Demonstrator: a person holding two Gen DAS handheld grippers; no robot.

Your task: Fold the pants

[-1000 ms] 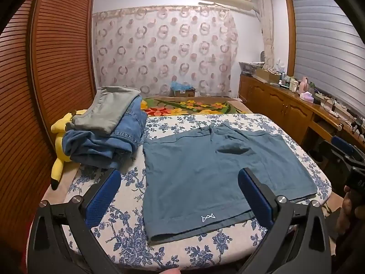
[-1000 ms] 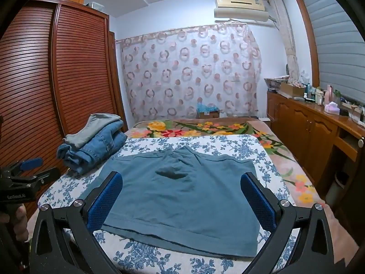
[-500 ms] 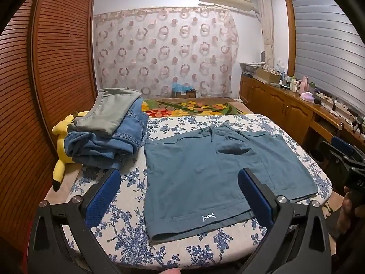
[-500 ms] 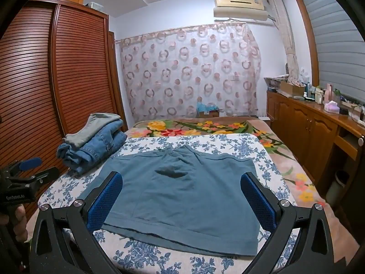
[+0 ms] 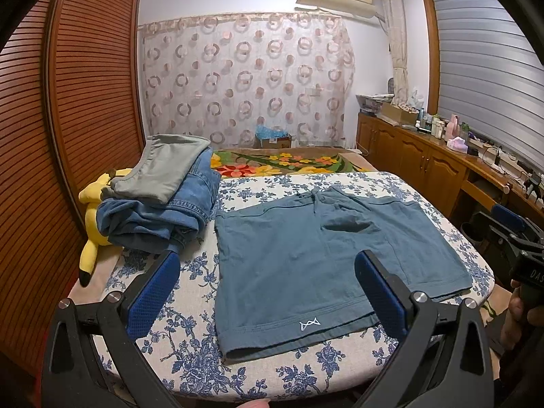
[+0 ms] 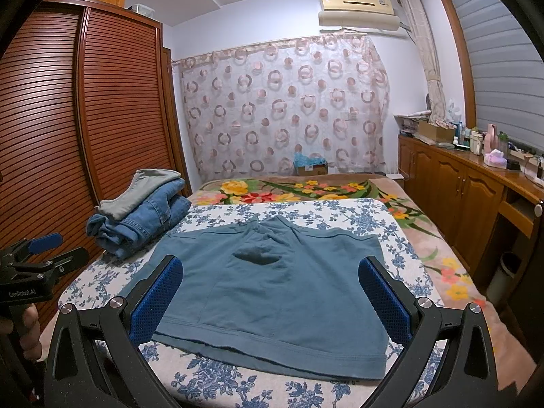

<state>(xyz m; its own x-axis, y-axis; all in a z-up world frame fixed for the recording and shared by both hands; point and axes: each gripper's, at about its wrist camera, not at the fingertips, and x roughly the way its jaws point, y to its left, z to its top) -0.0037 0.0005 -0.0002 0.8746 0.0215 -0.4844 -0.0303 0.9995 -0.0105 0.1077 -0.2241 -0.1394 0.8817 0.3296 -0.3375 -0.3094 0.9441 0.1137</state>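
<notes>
My left gripper (image 5: 267, 284) and right gripper (image 6: 270, 289) both hover spread wide, holding nothing, above the teal shorts (image 5: 316, 261) lying flat on the floral table (image 5: 190, 346)

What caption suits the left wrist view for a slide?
Open left claw above teal shorts spread flat on a floral cloth, beside stacked jeans.

Both grippers were black frames with blue mesh-textured pads (image 5: 154, 292) and silver screws; the left gripper (image 6: 30, 255) bore white "GenRobot.AI" lettering (bare fingers beneath it).
</notes>
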